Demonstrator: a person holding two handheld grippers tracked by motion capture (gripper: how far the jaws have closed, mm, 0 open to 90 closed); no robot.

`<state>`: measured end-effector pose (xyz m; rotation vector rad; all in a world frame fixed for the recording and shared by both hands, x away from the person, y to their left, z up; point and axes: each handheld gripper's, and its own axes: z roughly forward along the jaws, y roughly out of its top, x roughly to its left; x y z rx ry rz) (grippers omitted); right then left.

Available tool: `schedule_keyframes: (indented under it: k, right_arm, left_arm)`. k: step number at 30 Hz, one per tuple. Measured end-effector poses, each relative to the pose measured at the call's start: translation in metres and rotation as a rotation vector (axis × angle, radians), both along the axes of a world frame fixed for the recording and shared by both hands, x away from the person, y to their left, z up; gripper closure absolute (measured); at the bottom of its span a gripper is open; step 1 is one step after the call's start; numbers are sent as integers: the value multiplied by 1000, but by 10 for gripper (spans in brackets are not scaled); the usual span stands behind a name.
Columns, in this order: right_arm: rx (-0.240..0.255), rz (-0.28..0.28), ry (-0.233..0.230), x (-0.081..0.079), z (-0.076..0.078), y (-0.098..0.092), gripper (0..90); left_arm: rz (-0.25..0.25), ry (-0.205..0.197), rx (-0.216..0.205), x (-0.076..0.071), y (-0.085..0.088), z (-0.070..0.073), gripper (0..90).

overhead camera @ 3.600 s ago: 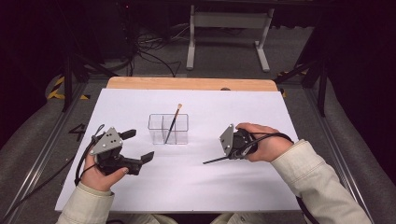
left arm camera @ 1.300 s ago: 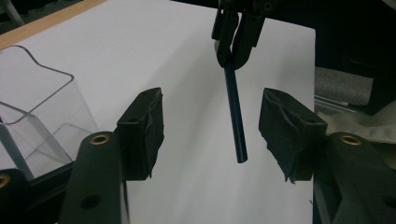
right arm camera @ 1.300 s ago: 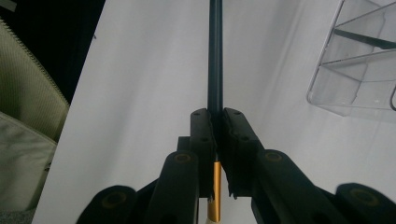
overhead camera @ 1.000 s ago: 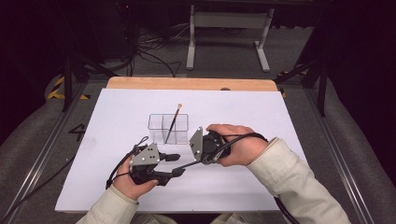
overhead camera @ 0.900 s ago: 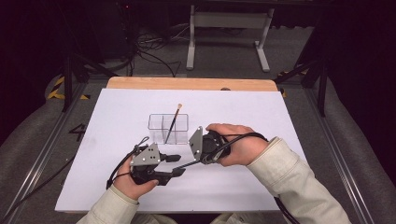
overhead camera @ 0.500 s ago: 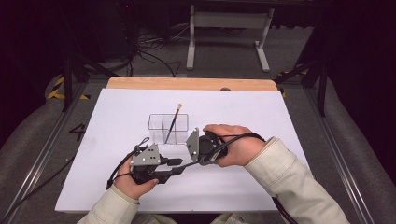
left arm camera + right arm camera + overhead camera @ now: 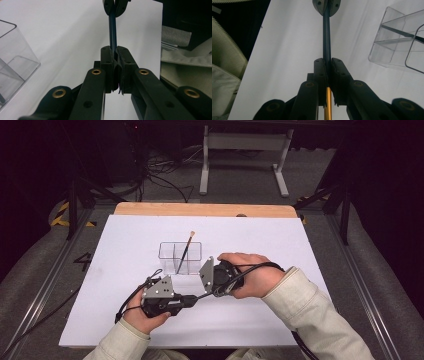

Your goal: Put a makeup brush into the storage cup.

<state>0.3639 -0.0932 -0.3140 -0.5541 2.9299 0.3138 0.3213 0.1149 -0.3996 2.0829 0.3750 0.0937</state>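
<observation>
Above the white paper-covered table (image 7: 125, 320), I hold a thin dark-blue paintbrush with a gold ferrule (image 7: 326, 37) level between my two claws, both clenched on its handle. My left gripper (image 7: 113, 53) has just been closing, and its jaws now pinch the handle's free end; in the left gripper view the blue shaft runs straight from my pads to the other claw. My right gripper (image 7: 326, 61) grips the same shaft nearer the ferrule, whose gold band shows behind its pads in the right gripper view. From the high view the brush is a short dark bar bridging the two claws, just in front of the clear plastic two-compartment organiser (image 7: 167, 251), where a second brush with a pale tip (image 7: 186, 251) leans upright. I judge this to be a hand-over, the brush on its way from one claw to the other. The brush looks light and stiff, a slim lacquered stick that could slide or spin between hard pads, so the grip wants to sit square across the handle, away from the bristles, which I cannot see and would bend easily. With both claws on one rigid shaft, any twist of either hand could lever it loose, so one should let go before the other moves.
</observation>
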Motion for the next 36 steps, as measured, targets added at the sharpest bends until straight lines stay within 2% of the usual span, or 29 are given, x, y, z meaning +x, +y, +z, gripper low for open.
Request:
schedule_keyframes:
  k: [13,15,17,19,23,26,31,36]
  right_arm:
    - [6,8,-9,0,1,0,832]
    - [41,-5,-3,1,2,-3,810]
    - [67,-20,10,2,3,-5,747]
    - [110,-37,0,1,6,-8,680]
    - [178,-74,-21,0,14,-15,618]
    - [227,-95,-35,0,20,-22,602]
    - [349,-122,-36,-2,29,-35,621]
    - [385,-134,-21,-3,28,-40,621]
  left_arm:
    - [12,-1,10,0,0,-1,844]
    - [17,1,8,0,0,-1,844]
    - [30,-1,13,1,1,-1,844]
    - [42,2,8,3,3,-2,844]
    - [56,0,-11,4,5,-3,844]
    - [74,-12,-34,5,8,-3,845]
    - [120,-23,-63,8,13,-3,844]
    - [150,-44,-120,10,19,-2,844]
